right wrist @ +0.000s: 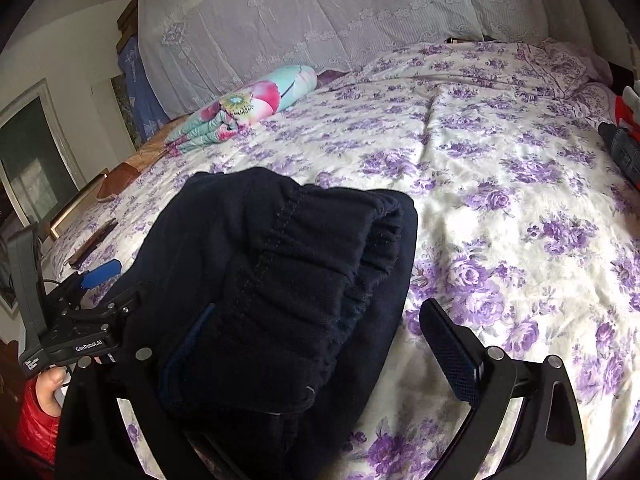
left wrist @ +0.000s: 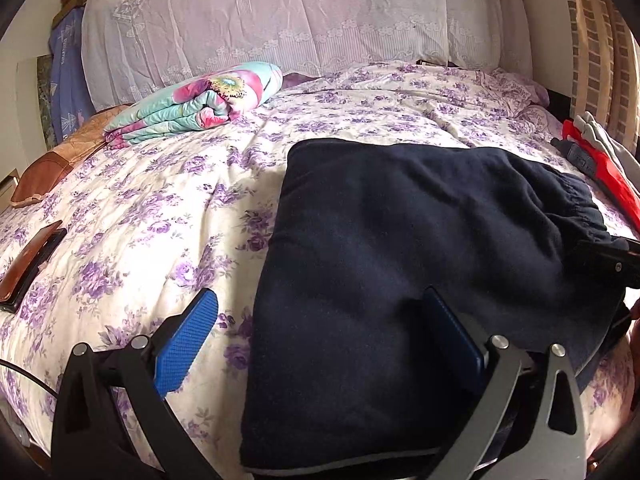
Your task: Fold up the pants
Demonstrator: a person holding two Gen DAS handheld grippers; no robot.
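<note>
The folded dark pants [left wrist: 420, 280] lie on the bed [left wrist: 160, 208], between the two tools. The left hand-held gripper [left wrist: 320, 344] sits low over the pants' near edge, its fingers spread wide, the right blue pad [left wrist: 452, 336] resting on the cloth. The right hand-held gripper [right wrist: 320, 344] also stands apart, its left finger hidden under the waistband, the right finger [right wrist: 448, 348] just beside it. A hand [right wrist: 50, 388] in a red sleeve [right wrist: 34, 428] grips the left tool's handle.

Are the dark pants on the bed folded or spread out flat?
Folded. The pants lie as a compact, layered bundle on the bed, the gathered waistband on top, no legs stretched out.
</note>
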